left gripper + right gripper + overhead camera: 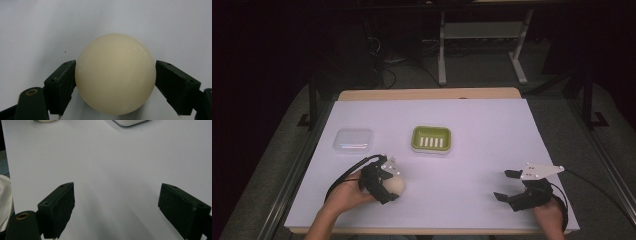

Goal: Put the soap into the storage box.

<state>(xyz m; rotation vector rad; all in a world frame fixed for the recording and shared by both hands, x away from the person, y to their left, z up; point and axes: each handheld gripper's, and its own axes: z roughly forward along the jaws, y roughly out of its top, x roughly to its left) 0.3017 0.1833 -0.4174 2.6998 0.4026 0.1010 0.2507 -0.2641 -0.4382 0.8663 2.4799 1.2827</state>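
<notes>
Left tongs (115,82) pinching cream ball (115,74); right tongs (116,207) spread wide, empty.

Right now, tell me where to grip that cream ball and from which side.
Grip the cream ball across its widest middle, one jaw on each side, as the left gripper does now. It is round and smooth, so a hold off the middle would likely slip. Come in low along the white table cover, from the person's side.

Black grippers (381,181) — blocky jaws, brass-ringed screws, trailing cables.
</notes>
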